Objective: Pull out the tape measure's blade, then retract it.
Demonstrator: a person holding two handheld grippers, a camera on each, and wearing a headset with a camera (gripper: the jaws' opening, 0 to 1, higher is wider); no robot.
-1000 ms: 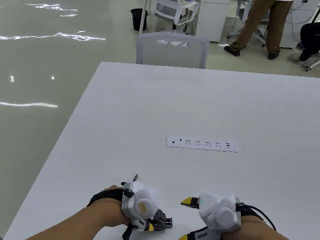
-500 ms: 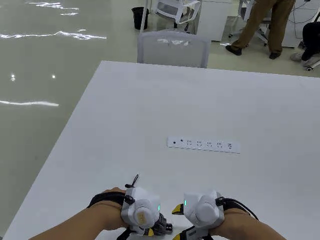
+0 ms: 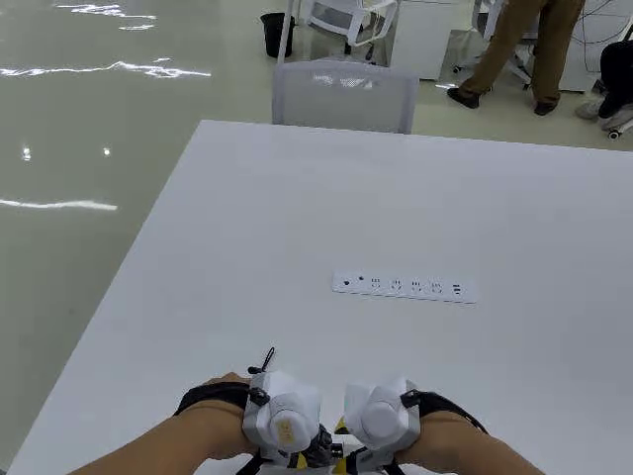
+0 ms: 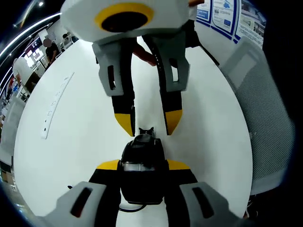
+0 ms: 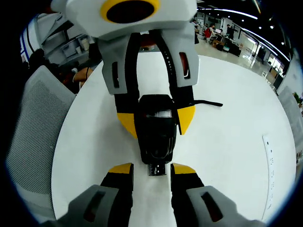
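**Right gripper brought in against the left**

Since a second ago the gap between the two grippers in the head view has been closed: the right gripper has been moved leftward until it sits just beside the left one, at the near edge of the table.

On the left, the left gripper is seen with its fingers clamped on the black case of the tape measure, which is held just above the table, outlet facing the other gripper. The blade is not yet drawn out. Its end hook lies between the right gripper's fingers, which stand apart on either side of it, not yet pinched.

The case is judged rigid and fairly weighty, safe to squeeze on its flat sides. The blade is likely thin, springy and prone to snapping back, so it should be taken by the hook.

Counted: two grippers, one tape measure, one power strip, one mesh chair.
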